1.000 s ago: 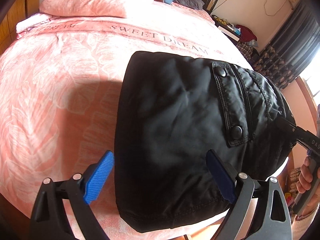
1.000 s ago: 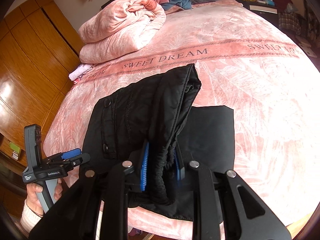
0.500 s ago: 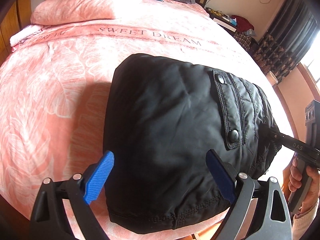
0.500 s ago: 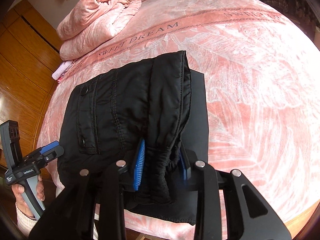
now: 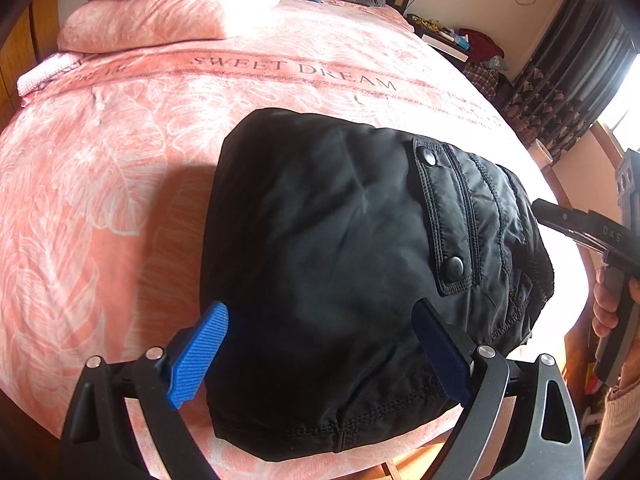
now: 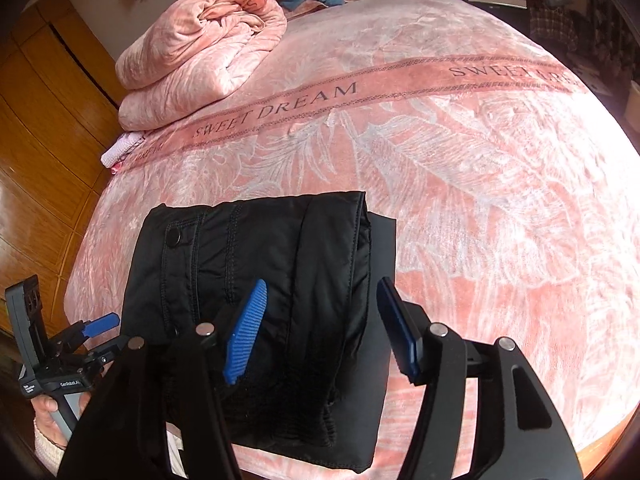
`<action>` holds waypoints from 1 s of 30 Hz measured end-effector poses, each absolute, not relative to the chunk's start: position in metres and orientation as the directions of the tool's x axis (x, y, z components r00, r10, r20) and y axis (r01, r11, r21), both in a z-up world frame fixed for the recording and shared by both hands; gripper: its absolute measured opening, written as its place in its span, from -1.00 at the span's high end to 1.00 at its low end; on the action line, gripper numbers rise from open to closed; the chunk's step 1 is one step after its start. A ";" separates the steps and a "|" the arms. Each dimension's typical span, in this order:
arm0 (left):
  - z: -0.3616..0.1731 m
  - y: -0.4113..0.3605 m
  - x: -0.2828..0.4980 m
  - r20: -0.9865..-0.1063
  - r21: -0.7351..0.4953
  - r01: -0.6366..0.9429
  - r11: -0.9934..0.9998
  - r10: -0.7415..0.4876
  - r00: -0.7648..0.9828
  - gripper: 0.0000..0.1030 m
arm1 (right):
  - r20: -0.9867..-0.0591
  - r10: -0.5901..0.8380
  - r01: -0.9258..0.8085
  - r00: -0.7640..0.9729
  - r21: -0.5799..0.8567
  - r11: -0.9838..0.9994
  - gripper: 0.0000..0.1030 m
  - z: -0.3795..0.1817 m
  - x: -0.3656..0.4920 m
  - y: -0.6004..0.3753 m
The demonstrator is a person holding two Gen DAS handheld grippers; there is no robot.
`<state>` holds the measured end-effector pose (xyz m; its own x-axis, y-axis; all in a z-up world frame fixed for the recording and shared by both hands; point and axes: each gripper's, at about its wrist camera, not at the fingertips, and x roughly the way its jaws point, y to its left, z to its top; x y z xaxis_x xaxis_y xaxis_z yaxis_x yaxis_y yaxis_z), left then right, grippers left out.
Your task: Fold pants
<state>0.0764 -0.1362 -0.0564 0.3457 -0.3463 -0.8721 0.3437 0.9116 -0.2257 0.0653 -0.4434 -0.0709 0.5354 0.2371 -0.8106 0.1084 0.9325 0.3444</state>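
The black padded pants point(image 5: 340, 264) lie folded into a thick bundle near the front edge of the pink bed point(image 5: 100, 168); a snap-button pocket flap faces up. My left gripper point(image 5: 320, 352) is open, its blue pads wide apart above the bundle's near end. My right gripper point(image 6: 324, 332) is open above the bundle's elastic end point(image 6: 304, 288); the pants no longer sit between its pads. Each gripper shows in the other's view: the right one point(image 5: 592, 236) at the right, the left one point(image 6: 80, 340) at the lower left.
A folded pink quilt point(image 6: 200, 44) sits at the head of the bed, with clothes behind it. Wooden wardrobe doors point(image 6: 44, 120) stand on the left. A nightstand and dark curtains point(image 5: 568, 68) are on the far side. The bed's front edge is just below the pants.
My right gripper has opened and let go of the pants' folded end, which now rests flat on the bundle. The left gripper stayed open and hovering.
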 end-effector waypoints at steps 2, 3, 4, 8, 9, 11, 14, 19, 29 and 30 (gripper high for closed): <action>-0.056 -0.138 0.075 -0.875 -0.218 0.346 0.913 -0.340 0.345 -0.82 | -0.816 0.243 0.113 0.525 0.350 0.930 0.20 -0.075 0.078 -0.446; -0.057 -0.138 0.075 -0.876 -0.216 0.346 0.913 -0.338 0.344 -0.82 | -0.820 0.241 0.115 0.520 0.347 0.931 0.26 -0.077 0.084 -0.446; -0.057 -0.138 0.075 -0.877 -0.215 0.347 0.913 -0.336 0.342 -0.82 | -0.827 0.236 0.122 0.510 0.341 0.932 0.30 -0.080 0.089 -0.446; -0.060 -0.135 0.076 -0.880 -0.220 0.336 0.916 -0.335 0.336 -0.82 | -0.828 0.265 0.115 0.494 0.364 0.924 0.73 -0.087 0.098 -0.444; -0.060 -0.135 0.076 -0.881 -0.223 0.332 0.917 -0.335 0.335 -0.82 | -0.826 0.272 0.108 0.494 0.368 0.924 0.78 -0.087 0.098 -0.443; -0.062 -0.135 0.078 -0.882 -0.227 0.325 0.918 -0.335 0.332 -0.82 | -0.825 0.265 0.100 0.499 0.358 0.928 0.85 -0.086 0.096 -0.442; -0.063 -0.136 0.079 -0.881 -0.233 0.321 0.918 -0.339 0.331 -0.82 | -0.821 0.255 0.109 0.512 0.356 0.928 0.90 -0.083 0.092 -0.443; -0.065 -0.143 0.081 -0.882 -0.225 0.336 0.915 -0.337 0.329 -0.82 | -0.845 0.191 0.164 0.500 0.309 0.937 0.92 -0.090 0.088 -0.451; -0.066 -0.136 0.079 -0.888 -0.230 0.313 0.921 -0.330 0.319 -0.82 | -0.826 0.217 0.109 0.520 0.317 0.942 0.30 -0.074 0.042 -0.448; -0.066 -0.134 0.077 -0.889 -0.231 0.309 0.923 -0.329 0.319 -0.82 | -0.826 0.221 0.109 0.518 0.319 0.941 0.26 -0.074 0.033 -0.448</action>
<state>0.0775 -0.1344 -0.0661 0.3189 -0.3294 -0.8887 0.3091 0.9225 -0.2310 0.0332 -0.4482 -0.0744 0.5181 0.2206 -0.8264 0.1086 0.9414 0.3194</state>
